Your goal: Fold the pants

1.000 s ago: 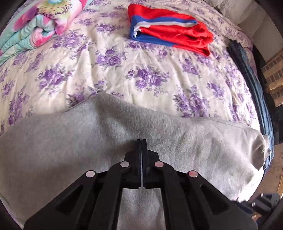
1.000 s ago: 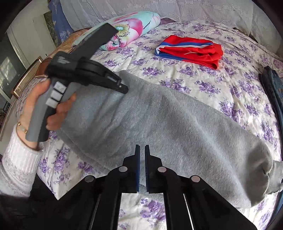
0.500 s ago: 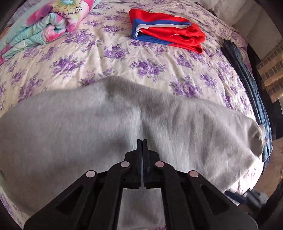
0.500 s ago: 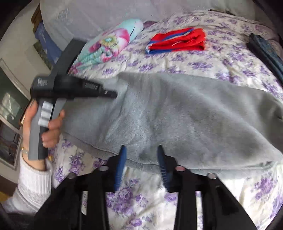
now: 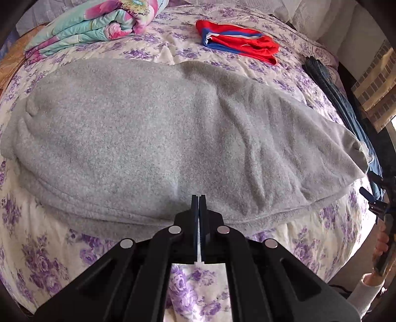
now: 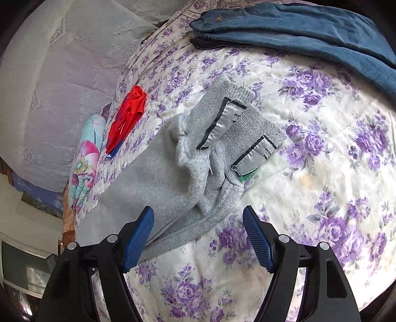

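The grey fleece pants [image 5: 160, 138] lie folded lengthwise across the floral bedspread [image 5: 44, 247], legs stacked. My left gripper [image 5: 198, 198] is shut and empty, its tips just over the pants' near edge. In the right wrist view the pants' cuff end [image 6: 237, 128] lies on the bed with two silver labels showing. My right gripper [image 6: 198, 223] is open wide, its blue pads [image 6: 138, 235] either side of the lower leg fabric and holding nothing. The right gripper also shows at the far right of the left wrist view [image 5: 378, 205].
A folded red and blue garment [image 5: 237, 43] lies at the back of the bed. A rolled floral blanket [image 5: 91, 22] lies at the back left. Dark blue jeans [image 6: 309, 32] lie along the bed's right edge, near the cuffs. A pale curtain [image 6: 61, 74] hangs behind.
My left gripper let the pants drop flat onto the bed and pulled back to their near edge. My right gripper opened wide and swung over to the cuff end.
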A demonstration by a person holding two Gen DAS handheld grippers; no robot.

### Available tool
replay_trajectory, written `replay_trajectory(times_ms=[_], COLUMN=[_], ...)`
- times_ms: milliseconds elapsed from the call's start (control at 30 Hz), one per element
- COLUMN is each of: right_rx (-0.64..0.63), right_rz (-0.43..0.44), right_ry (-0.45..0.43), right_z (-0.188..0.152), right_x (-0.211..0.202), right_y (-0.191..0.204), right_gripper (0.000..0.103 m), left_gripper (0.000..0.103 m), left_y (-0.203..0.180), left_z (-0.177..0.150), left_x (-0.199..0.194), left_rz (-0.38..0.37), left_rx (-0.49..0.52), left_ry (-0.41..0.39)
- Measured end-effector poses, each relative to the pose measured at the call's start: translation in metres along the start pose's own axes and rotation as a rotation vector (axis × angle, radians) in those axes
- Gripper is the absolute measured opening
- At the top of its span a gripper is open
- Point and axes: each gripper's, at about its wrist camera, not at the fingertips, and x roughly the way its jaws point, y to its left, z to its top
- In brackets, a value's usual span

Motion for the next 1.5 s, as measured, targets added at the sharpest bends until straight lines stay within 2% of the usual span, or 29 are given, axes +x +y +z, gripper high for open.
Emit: replay_trajectory(times_ms=[100, 233, 300, 333, 367, 467, 567, 733, 867, 933, 1033, 1067, 1200, 1367, 1500], right_rx=[0.069, 0.067, 0.07, 0.067, 0.061, 0.049, 0.03, 0.0, -0.001, 0.002, 0.012, 0.024, 0.053, -0.076, -0.169], right_rz=[0.002, 0.071, 0.098, 0.071, 0.087, 0.094, 0.079, 0.072, 0.075, 0.077, 0.086, 0.092, 0.099, 0.02, -0.049], right_ry=[0.048, 0.0, -0.032, -0.054, -0.048, -0.056, -0.051, -0.04, -0.041, -0.041, -0.032, -0.027, -0.022, -0.076, -0.104], right_z=[0.008, 0.022, 0.025, 0.025, 0.022, 0.018, 0.022, 0.024, 0.024, 0.024, 0.025, 0.026, 0.029, 0.028, 0.032], right_x=[0.027, 0.04, 0.04, 0.038, 0.039, 0.038, 0.039, 0.038, 0.039, 0.04, 0.039, 0.04, 0.042, 0.025, 0.015], right_y=[-0.014, -0.015, -0.017, -0.019, -0.022, -0.025, -0.021, -0.018, -0.02, -0.02, -0.022, -0.023, -0.028, 0.003, 0.03], right_gripper=[0.075, 0.079, 0.074, 0.038, 0.023, 0.022, 0.022, 0.023, 0.023, 0.023, 0.023, 0.024, 0.026, 0.021, 0.021], left_gripper=[0.001, 0.001, 0.001, 0.001, 0.001, 0.001, 0.001, 0.0, 0.0, 0.0, 0.0, 0.0, 0.0, 0.0, 0.0], left_y=[-0.007, -0.039, -0.062, -0.076, -0.091, -0.141, -0.188, -0.227, -0.231, -0.23, -0.236, -0.238, -0.244, -0.23, -0.188], left_z=[0.0, 0.015, 0.029, 0.037, 0.045, 0.064, 0.076, 0.082, 0.077, 0.064, 0.044, 0.04, 0.035, 0.035, 0.035], left_x=[-0.008, -0.015, -0.015, -0.014, -0.012, 0.004, 0.036, 0.08, 0.115, 0.115, 0.101, 0.099, 0.106, 0.087, 0.056], left_rz=[-0.058, -0.1, -0.131, -0.138, -0.137, -0.154, -0.15, -0.184, -0.222, -0.227, -0.205, -0.221, -0.202, -0.236, -0.201], left_rx=[-0.002, 0.046, 0.071, 0.085, 0.099, 0.163, 0.212, 0.215, 0.171, 0.152, 0.179, 0.183, 0.213, 0.198, 0.163], left_ry=[0.02, 0.011, 0.001, -0.007, -0.015, -0.019, 0.027, 0.097, 0.183, 0.145, 0.122, 0.127, 0.11, 0.103, 0.051])
